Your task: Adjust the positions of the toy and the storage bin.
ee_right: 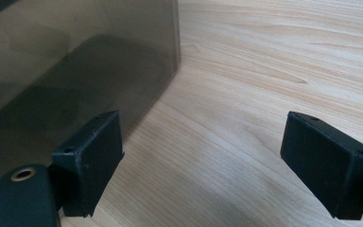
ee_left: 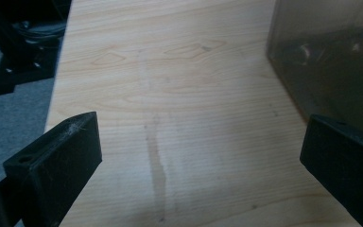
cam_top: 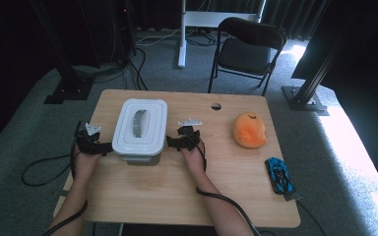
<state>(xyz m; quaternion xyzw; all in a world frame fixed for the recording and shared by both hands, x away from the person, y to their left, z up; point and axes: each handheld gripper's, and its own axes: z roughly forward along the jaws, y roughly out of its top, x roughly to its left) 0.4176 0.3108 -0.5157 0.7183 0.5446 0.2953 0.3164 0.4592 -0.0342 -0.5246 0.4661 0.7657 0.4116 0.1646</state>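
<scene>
A storage box [cam_top: 140, 129] with a white lid and a grey handle stands on the left half of the wooden table [cam_top: 187, 191]. My left gripper [cam_top: 93, 141] rests at the box's left side and my right gripper [cam_top: 181, 140] at its right side. In the left gripper view the left gripper [ee_left: 198, 151] is open over bare wood, its right jaw close to the box's smoky translucent wall [ee_left: 326, 61]. The right gripper [ee_right: 203, 161] is open too, with the box wall [ee_right: 66, 71] just beyond its left jaw. Nothing lies between either pair of jaws.
An orange plush toy [cam_top: 249, 130] lies right of centre, and a blue toy car [cam_top: 279, 175] sits near the table's right front edge. A cable hole [cam_top: 216, 106] is at the back edge. A black folding chair [cam_top: 248, 49] stands behind the table.
</scene>
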